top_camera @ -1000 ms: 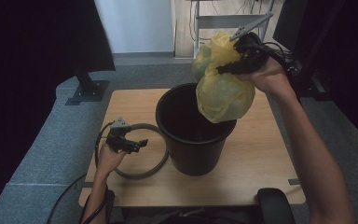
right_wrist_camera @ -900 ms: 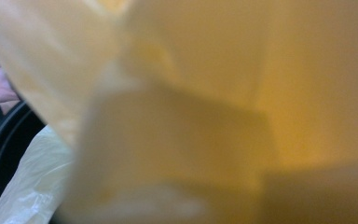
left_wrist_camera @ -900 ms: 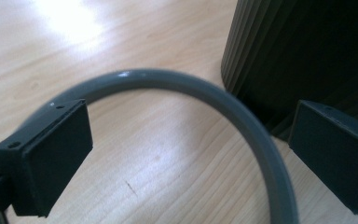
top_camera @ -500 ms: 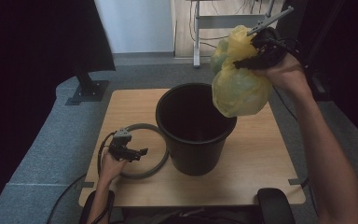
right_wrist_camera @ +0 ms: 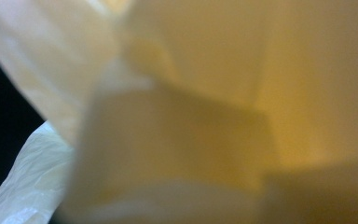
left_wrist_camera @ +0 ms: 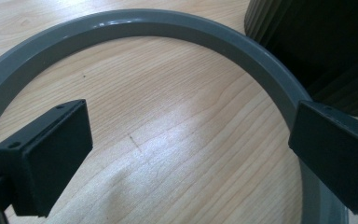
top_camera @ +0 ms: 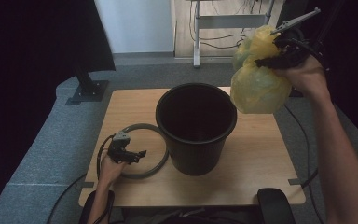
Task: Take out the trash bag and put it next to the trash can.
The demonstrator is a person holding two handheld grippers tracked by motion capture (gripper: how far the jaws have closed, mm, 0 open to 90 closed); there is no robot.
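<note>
Left gripper (top_camera: 139, 153): jaws wide apart, low over the grey ring (top_camera: 157, 161), nothing held.
Black bin (top_camera: 196, 126): just right of it.
Right gripper (top_camera: 265, 59): clamped on the yellow bag (top_camera: 256, 86), which hangs below it, past the bin's right rim.

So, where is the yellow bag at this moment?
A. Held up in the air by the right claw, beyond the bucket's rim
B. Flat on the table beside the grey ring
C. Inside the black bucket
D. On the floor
A: the right claw grips the yellow bag, hanging off to the side of the black bucket.
</note>
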